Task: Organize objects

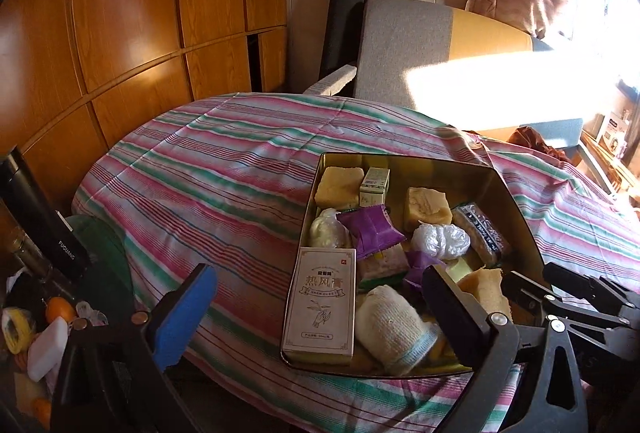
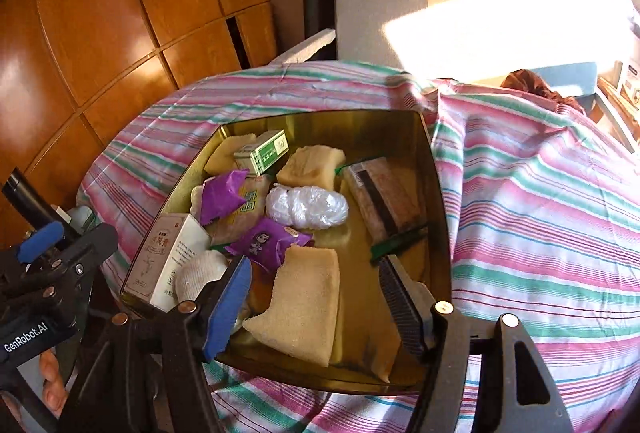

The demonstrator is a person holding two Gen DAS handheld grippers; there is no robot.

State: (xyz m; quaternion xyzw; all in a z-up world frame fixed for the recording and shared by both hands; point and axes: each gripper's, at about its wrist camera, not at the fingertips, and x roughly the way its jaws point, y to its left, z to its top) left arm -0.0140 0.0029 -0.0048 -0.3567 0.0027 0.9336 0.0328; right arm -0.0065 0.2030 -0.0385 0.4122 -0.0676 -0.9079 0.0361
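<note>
A gold tin [image 1: 404,154] [image 2: 328,117] sits on a striped cloth and holds several small things. Among them are a white carton [image 1: 320,301] [image 2: 168,257], purple packets [image 1: 370,229] [image 2: 268,241], a bundle of clear plastic [image 1: 440,241] [image 2: 306,207] and a rolled white sock [image 1: 392,325]. My left gripper [image 1: 318,273] stands wide open over the tin's near left corner, touching nothing. My right gripper [image 2: 312,265] is open over a yellow sponge cloth [image 2: 304,305] that lies in the tin between its jaws, clear of both pads.
The striped cloth [image 1: 200,173] covers a rounded table. A black flask [image 1: 40,217] and small clutter [image 1: 44,337] lie off its left side. Wooden wardrobe doors [image 1: 120,13] stand behind, with a grey and yellow sofa [image 1: 404,45] at the back. A hand [image 2: 52,381] holds the left tool.
</note>
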